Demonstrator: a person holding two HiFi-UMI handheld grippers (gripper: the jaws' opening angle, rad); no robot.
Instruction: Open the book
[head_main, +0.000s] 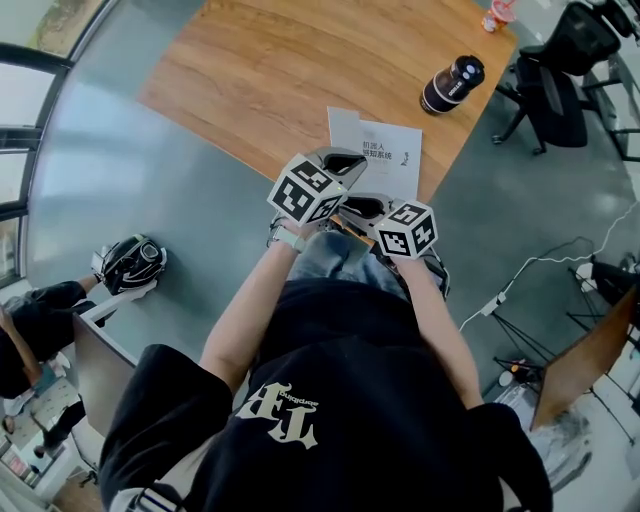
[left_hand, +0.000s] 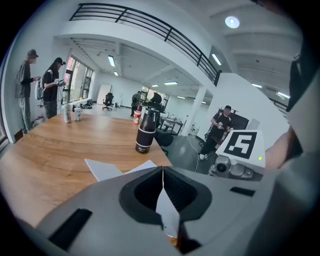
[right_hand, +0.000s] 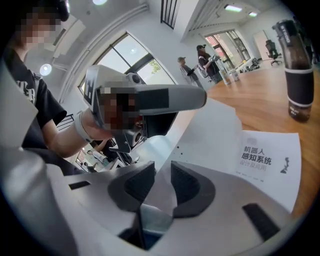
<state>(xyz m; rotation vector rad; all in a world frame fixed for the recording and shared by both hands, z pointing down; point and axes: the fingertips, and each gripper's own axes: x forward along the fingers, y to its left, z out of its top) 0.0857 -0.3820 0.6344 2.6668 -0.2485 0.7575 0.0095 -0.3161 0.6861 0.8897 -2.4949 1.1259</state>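
Observation:
The white book (head_main: 388, 150) lies at the near edge of the wooden table (head_main: 270, 70), its printed title leaf (right_hand: 265, 161) lying flat. One white sheet (right_hand: 212, 131) of it is lifted toward me. My left gripper (head_main: 345, 162) is shut on that sheet; in the left gripper view its jaws (left_hand: 163, 171) meet on the thin white edge (left_hand: 168, 210). My right gripper (head_main: 366, 207) is just beside it. The jaws of the right gripper (right_hand: 162, 167) stand apart, and the sheet runs through the gap without being pressed. The left gripper's body (right_hand: 167, 97) shows above the raised sheet.
A dark bottle (head_main: 452, 85) stands on the table beyond the book, to the right. Cans (left_hand: 70, 113) stand at the far end of the table. Office chairs (head_main: 560, 70) and a cable (head_main: 540, 262) are on the floor at the right, and a helmet (head_main: 132, 262) at the left.

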